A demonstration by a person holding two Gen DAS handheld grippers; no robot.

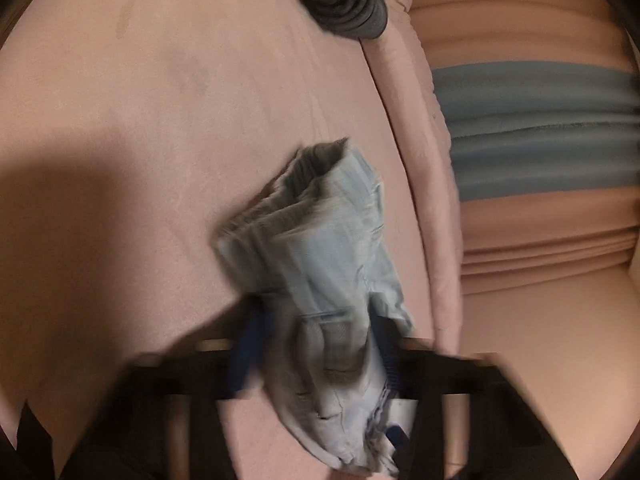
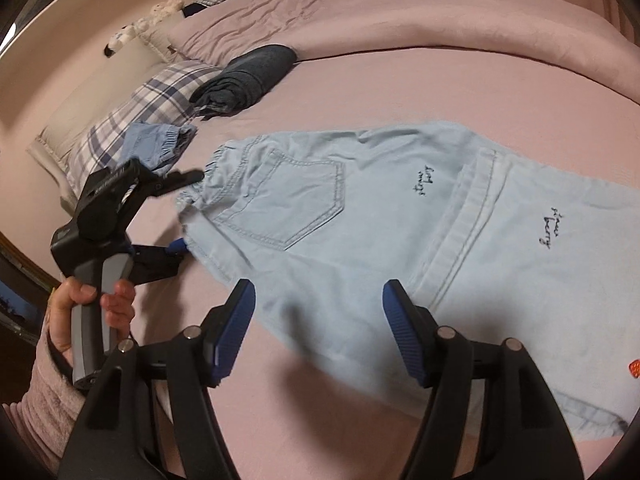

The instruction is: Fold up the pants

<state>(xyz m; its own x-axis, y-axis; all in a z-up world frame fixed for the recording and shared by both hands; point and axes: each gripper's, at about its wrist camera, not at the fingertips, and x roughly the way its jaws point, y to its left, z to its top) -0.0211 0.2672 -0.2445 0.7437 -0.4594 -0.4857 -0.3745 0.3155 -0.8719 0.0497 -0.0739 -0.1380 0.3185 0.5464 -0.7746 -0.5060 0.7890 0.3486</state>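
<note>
Light blue denim pants [image 2: 360,216] lie on the pink bed sheet [image 2: 400,92], a back pocket facing up and one leg end folded over at the right. My left gripper [image 2: 188,210] is at the waistband at the pants' left end, and in the left wrist view [image 1: 316,344] its blue-padded fingers [image 1: 248,356] are shut on the bunched waistband fabric [image 1: 328,264]. My right gripper [image 2: 318,312] is open and empty, hovering just above the near edge of the pants.
Folded dark grey garment [image 2: 248,76] lies beyond the pants. A small folded blue garment [image 2: 156,144] rests by a plaid pillow [image 2: 132,116]. A pink duvet [image 2: 400,20] is bunched at the far side. Striped curtain [image 1: 536,128] hangs beside the bed edge.
</note>
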